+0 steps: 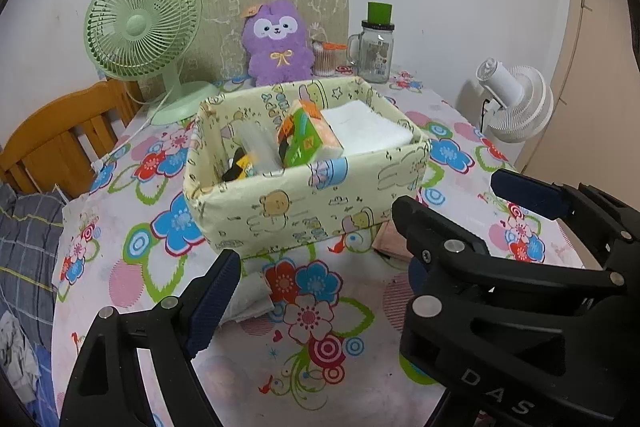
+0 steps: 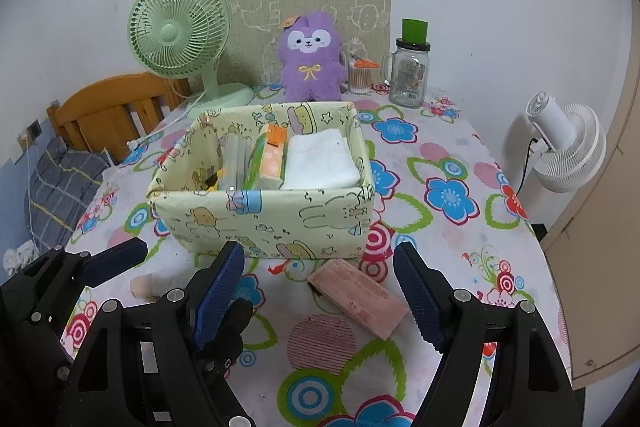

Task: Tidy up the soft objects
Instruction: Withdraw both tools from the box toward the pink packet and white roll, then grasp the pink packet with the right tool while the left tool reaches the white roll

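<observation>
Right gripper (image 2: 320,291): jaws wide apart, nothing held, over a pink packet (image 2: 358,297) lying flat on the flowery tablecloth (image 2: 452,239). Left gripper (image 1: 316,283): wide apart too, holding nothing, near a white folded thing (image 1: 250,301). Just behind both, a yellow cloth box (image 2: 264,215) with a white towel (image 2: 320,163) and a tissue pack (image 2: 268,159) inside. Farther back, a purple plush toy (image 2: 310,59), green fan (image 2: 180,31), glass jar (image 2: 408,75).

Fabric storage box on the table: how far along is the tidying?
Done: the yellow-green printed fabric box holds a folded white towel and an orange-green tissue pack. In hand: nothing; both hand-held grippers open. Left: the flat pink packet lying before the box.
</observation>
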`<control>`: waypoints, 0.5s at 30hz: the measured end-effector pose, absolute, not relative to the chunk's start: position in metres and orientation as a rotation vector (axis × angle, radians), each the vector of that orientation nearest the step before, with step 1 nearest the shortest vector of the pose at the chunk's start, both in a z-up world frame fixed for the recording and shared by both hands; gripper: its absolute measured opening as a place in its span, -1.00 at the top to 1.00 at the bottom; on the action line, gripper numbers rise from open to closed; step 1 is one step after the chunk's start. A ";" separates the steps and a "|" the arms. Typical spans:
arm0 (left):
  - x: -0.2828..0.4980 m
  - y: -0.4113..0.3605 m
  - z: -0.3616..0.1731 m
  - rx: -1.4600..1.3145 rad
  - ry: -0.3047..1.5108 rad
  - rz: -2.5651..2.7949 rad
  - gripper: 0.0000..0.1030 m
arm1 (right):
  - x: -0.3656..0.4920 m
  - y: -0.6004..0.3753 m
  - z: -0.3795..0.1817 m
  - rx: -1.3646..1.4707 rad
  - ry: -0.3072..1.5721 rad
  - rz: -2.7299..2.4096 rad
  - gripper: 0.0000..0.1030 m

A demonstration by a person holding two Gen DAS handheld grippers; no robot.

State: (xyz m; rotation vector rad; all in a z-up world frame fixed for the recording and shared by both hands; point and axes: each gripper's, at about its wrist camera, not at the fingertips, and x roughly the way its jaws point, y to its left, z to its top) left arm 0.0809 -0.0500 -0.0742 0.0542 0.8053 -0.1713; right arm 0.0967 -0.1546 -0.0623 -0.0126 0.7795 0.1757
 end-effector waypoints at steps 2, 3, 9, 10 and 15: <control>0.080 -0.051 -0.077 0.057 0.809 -0.170 -0.70 | 0.096 -0.155 -0.065 -0.014 0.785 0.176 -0.55; 0.080 -0.052 -0.079 0.057 0.812 -0.170 -0.70 | 0.095 -0.155 -0.067 -0.014 0.789 0.176 -0.55; 0.080 -0.055 -0.089 0.054 0.835 -0.174 -0.70 | 0.095 -0.158 -0.078 -0.017 0.813 0.178 -0.55; 0.081 -0.055 -0.092 0.054 0.841 -0.175 -0.70 | 0.096 -0.158 -0.080 -0.018 0.817 0.176 -0.55; 0.086 -0.059 -0.106 0.053 0.870 -0.186 -0.70 | 0.100 -0.161 -0.092 -0.025 0.843 0.170 -0.55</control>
